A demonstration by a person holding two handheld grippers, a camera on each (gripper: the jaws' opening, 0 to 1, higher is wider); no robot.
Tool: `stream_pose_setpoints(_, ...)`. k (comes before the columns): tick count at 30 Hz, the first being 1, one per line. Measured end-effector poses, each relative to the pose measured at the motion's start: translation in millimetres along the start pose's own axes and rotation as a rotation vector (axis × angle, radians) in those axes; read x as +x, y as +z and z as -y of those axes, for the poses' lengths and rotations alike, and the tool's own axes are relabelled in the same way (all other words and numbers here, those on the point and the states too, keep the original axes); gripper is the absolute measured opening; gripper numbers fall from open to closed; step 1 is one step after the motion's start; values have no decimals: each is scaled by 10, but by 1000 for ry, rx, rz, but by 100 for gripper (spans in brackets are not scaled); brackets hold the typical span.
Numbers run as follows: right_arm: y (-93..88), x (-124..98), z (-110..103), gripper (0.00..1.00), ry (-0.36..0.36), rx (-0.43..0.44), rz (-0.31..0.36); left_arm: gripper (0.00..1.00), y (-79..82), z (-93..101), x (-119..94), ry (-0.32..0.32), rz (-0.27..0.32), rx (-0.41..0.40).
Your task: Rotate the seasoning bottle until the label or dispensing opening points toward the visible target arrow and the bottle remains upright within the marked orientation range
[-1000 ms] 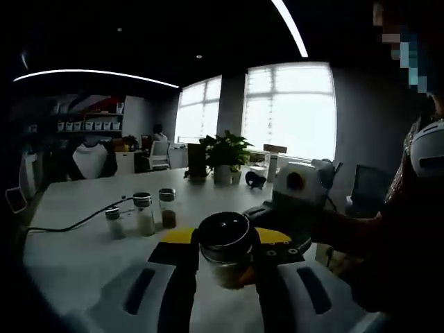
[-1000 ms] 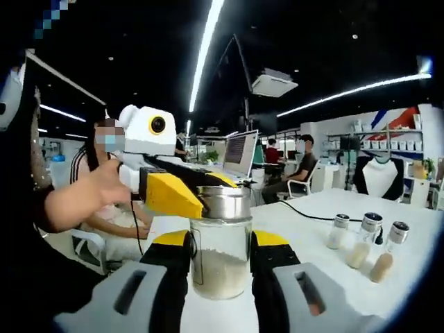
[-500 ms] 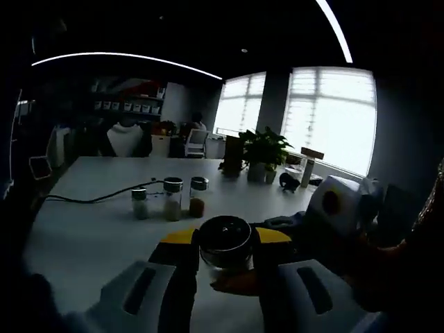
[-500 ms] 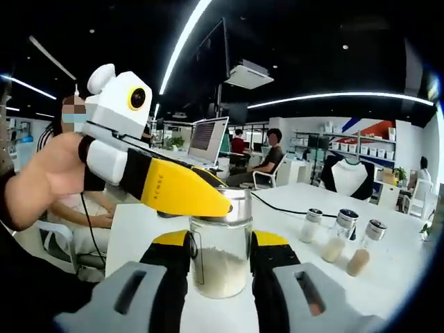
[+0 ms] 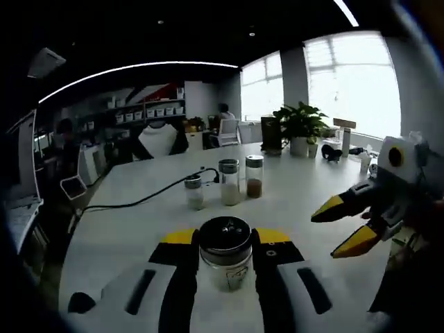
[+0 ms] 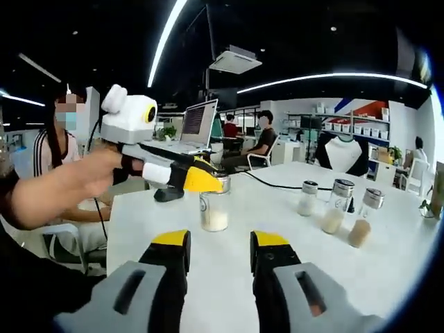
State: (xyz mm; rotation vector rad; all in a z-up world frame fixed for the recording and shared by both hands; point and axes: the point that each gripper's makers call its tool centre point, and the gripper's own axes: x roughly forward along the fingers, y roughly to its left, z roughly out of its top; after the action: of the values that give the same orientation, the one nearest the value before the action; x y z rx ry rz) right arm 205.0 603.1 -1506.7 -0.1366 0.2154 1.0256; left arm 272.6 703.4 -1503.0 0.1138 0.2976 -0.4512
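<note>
The seasoning bottle (image 6: 215, 211) stood on the table (image 6: 388, 270), between the left gripper's (image 6: 201, 182) jaws. Three small shakers (image 6: 336, 211) stood in a row to its right, well apart.

Seasoning bottle (image 5: 225, 253) hidden below the shoulder between the left gripper (image 5: 220, 260) jaws; label too dark to read. From the right gripper view, lid covered at 9 o'clock by a yellow jaw tip. Contents of three small shakers (image 6: 336, 210) at 2 o'clock too small to name. Right gripper (image 5: 343, 225) cut off at 3 o'clock edge.
</note>
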Motion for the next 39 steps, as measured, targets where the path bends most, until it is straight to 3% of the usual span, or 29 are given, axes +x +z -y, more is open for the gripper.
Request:
stream_pose_setpoints(2,-2,-19,-2,30,-2,1,0,31,-113,-99,19,20,-22,8)
stream_pose_setpoints(10,44,-22,-21,29,7,16,18,31,-315,-312,87,33,-39,-11)
stream_pose_setpoints(27,53,-6,-92,27,19,10,19,32,-418,-347,76,14,-53,6)
stream_pose_setpoints(39,57,-15,-99,27,19,13,18,32,-397,-371,45,9,-30,-42)
